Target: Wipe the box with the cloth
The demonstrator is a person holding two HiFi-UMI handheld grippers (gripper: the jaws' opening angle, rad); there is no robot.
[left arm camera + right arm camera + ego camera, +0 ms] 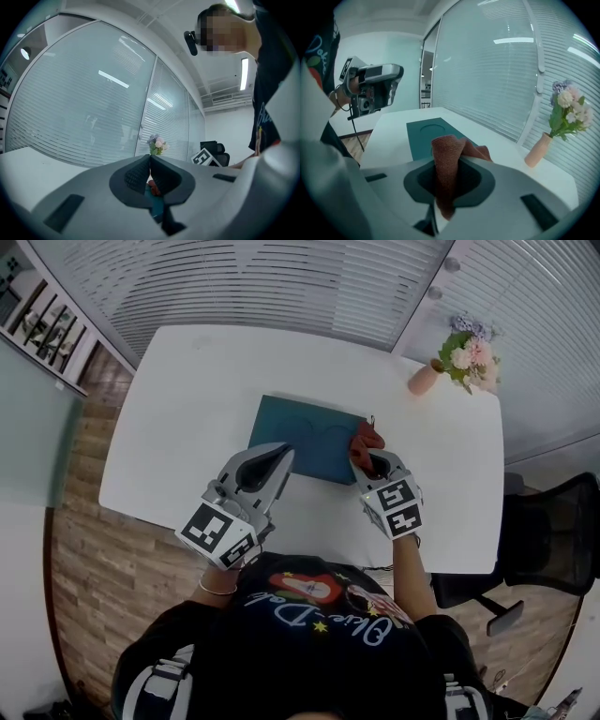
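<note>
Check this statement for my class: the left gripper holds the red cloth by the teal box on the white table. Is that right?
Wrong gripper: the right gripper holds the red cloth by the teal box on the white table, as the right gripper view shows. The left gripper is shut and empty.

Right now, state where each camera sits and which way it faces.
Head view: on the head, looking down at table, box, left gripper, right gripper; torso and forearms show.
Left gripper view: on that gripper, facing the flowers across its shut jaws; torso shows.
Right gripper view: facing along the box over the clamped cloth; shirt shows.
Shared: both gripper views see the flowers.
</note>
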